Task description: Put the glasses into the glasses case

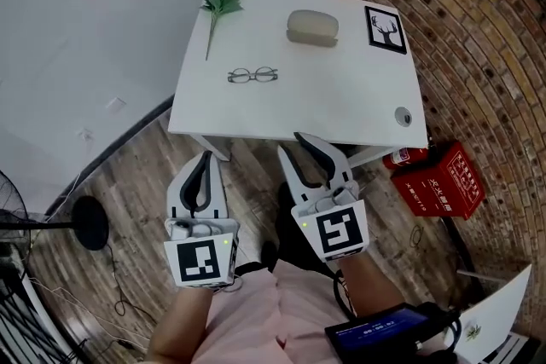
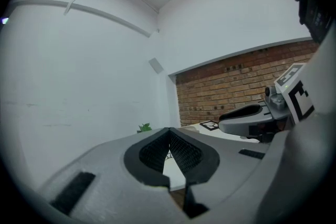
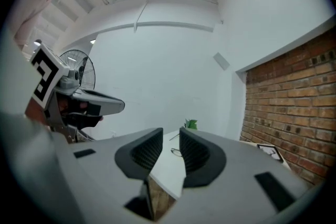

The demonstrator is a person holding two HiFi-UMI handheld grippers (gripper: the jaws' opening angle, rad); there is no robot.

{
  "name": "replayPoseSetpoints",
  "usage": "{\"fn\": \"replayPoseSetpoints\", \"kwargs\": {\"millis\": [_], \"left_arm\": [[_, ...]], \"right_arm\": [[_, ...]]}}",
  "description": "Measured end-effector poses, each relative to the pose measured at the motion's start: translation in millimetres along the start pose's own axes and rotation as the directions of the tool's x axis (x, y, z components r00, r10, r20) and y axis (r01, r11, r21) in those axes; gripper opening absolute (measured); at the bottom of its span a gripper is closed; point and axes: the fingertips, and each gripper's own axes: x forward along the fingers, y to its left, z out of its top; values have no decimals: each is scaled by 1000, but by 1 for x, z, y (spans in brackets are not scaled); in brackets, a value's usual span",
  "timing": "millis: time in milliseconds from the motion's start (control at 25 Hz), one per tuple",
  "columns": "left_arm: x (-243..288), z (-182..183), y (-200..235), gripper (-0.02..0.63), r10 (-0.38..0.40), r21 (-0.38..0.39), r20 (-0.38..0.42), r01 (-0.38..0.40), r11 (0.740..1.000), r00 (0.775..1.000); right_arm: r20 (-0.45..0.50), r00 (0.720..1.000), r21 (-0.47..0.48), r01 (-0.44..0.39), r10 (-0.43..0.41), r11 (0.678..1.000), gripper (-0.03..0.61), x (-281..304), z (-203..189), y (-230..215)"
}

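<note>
Both forearms reach forward, side by side. The left gripper (image 1: 205,156) has its jaw tips together, empty; the right gripper (image 1: 297,147) shows its jaws parted.

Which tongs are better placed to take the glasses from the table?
Probably right: the right tongs stand open, with the glasses showing between them; the left tongs are shut.

One white square table (image 1: 341,98) carries one pair of thin dark-rimmed glasses (image 1: 252,76), one beige oval glasses case (image 1: 312,26), one green leafy plastic sprig (image 1: 220,2) and one black-framed deer picture (image 1: 386,30). On the wooden floor stand one red metal box (image 1: 444,181) and one black floor fan (image 1: 89,222). There are two grey two-jaw grippers: the left gripper (image 1: 205,155) and the right gripper (image 1: 290,142).
</note>
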Motion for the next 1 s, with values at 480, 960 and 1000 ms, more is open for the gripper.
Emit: {"fn": "replayPoseSetpoints", "kwargs": {"millis": [480,960,1000], "left_arm": [[150,-8,29,8,66,31,-108,-63,998,992],[216,42,59,8,141,38,-17,-141,989,990],[219,45,63,8,147,35,-10,-147,989,989]], "right_arm": [[-21,987,32,-161,162,986,107,138,-20,-88],[73,959,-70,-268,273,961,106,209,34,-122],[75,957,-82,-274,280,958,106,213,37,-123]]}}
